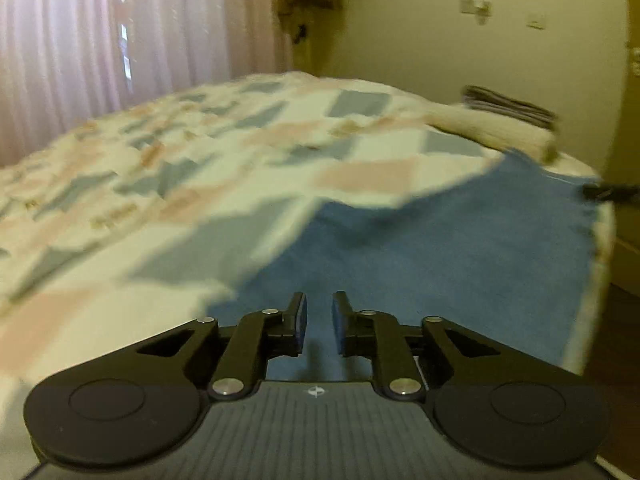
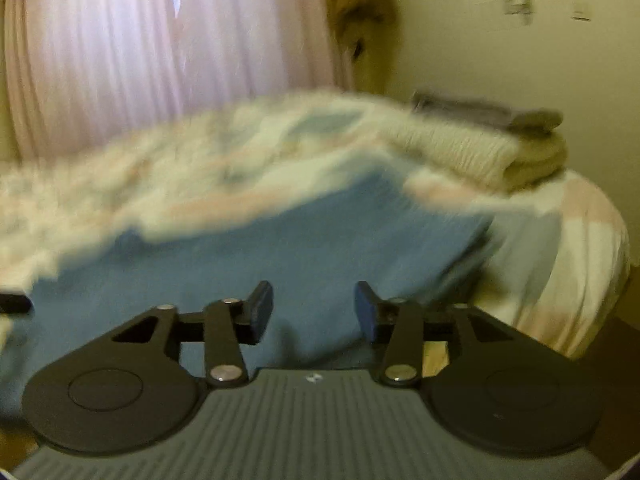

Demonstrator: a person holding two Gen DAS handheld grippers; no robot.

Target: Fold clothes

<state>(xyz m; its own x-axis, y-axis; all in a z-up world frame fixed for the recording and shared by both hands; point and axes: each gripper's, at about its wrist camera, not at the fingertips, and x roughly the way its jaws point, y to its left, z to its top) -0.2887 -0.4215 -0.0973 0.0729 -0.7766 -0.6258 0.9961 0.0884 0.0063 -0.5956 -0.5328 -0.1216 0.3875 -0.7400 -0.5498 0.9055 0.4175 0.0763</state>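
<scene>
A blue garment (image 1: 460,240) lies spread flat on the near right part of the bed, and it also fills the middle of the right wrist view (image 2: 280,248). My left gripper (image 1: 320,316) hovers over the garment's near edge. Its jaws stand a narrow gap apart, with only the cloth below showing between them. My right gripper (image 2: 314,308) is over the same garment, jaws wide apart and nothing between the pads. A dark tip of the right gripper (image 1: 608,192) shows at the garment's far right corner. Both views are blurred.
The bed carries a quilt (image 1: 200,152) with pink and blue patches. A folded cream knit (image 2: 480,152) with a folded grey garment (image 2: 500,114) on top sits at the bed's far right. Pink curtains (image 1: 120,40) and a pale wall stand behind; dark floor (image 1: 616,340) lies right of the bed.
</scene>
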